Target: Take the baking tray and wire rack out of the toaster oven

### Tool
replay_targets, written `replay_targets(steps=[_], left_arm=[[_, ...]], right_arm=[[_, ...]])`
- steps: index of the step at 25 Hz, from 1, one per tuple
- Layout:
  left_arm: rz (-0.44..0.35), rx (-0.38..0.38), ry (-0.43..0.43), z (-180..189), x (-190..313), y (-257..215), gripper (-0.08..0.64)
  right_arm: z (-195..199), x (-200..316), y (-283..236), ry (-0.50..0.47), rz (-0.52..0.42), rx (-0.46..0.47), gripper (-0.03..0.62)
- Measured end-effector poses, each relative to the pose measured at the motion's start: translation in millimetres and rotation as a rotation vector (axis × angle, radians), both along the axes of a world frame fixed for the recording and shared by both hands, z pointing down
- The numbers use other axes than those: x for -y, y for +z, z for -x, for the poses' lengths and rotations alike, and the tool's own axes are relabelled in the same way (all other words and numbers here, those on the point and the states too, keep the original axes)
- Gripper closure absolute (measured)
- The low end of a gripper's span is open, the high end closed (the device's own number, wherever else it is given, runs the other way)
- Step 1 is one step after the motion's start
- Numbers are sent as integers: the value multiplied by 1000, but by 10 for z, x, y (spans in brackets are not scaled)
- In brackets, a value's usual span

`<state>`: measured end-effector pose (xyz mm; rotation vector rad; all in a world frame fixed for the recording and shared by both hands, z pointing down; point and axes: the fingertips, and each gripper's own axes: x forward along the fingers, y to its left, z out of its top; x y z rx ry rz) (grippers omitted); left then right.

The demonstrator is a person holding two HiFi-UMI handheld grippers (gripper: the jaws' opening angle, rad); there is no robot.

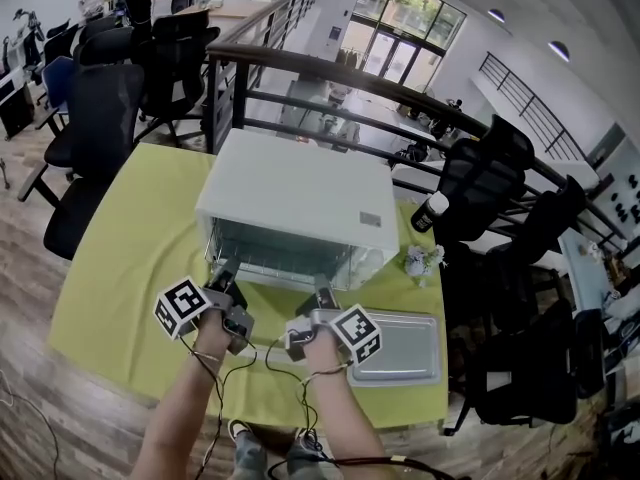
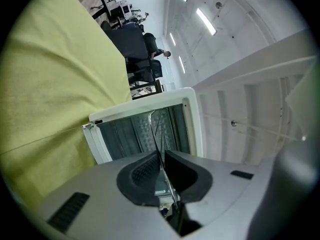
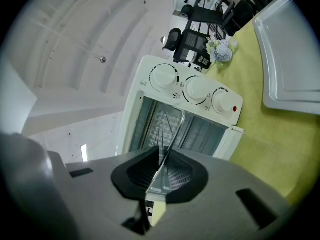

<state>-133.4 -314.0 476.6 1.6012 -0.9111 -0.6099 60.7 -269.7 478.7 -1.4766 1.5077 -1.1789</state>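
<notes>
Head view: white toaster oven (image 1: 295, 203) on a yellow-green table (image 1: 120, 268), mouth open toward the camera. On the table to its right, just beside the right hand, the baking tray (image 1: 405, 358), already out and lying flat. Same baking tray (image 3: 287, 59) at the upper right edge of the right gripper view. First half of the task judged done.

At the left gripper (image 2: 161, 156): jaws pinched together on a thin front wire of the wire rack (image 2: 156, 126), at the oven mouth. At the right gripper (image 3: 162, 156): jaws likewise clamped on the front wire of the wire rack (image 3: 172, 129), below the three knobs (image 3: 197, 90). In both gripper views, a look into the open cavity, with the rack's bars running back inside.

In the head view, left gripper (image 1: 226, 273) and right gripper (image 1: 322, 293) side by side at the oven front. Rack too thin to make out there; probably drawn out only a little, most of it apparently inside.

Left to do, as a judgement: draw the rack clear with both hands level and even, then set it down on the table
</notes>
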Motion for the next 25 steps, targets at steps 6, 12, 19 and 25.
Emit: replay_targets(steps=[6, 12, 19, 25], left_arm=[[-4, 1, -2, 27, -96, 11, 531], [2, 6, 6, 25, -179, -13, 531], [11, 14, 11, 69, -312, -21, 531], [12, 17, 13, 88, -454, -32, 531]], right_arm=[[28, -91, 16, -12, 10, -4, 563], [30, -176, -4, -17, 26, -8, 563], [77, -298, -5, -18, 38, -6, 563], [94, -425, -17, -29, 34, -5, 563]])
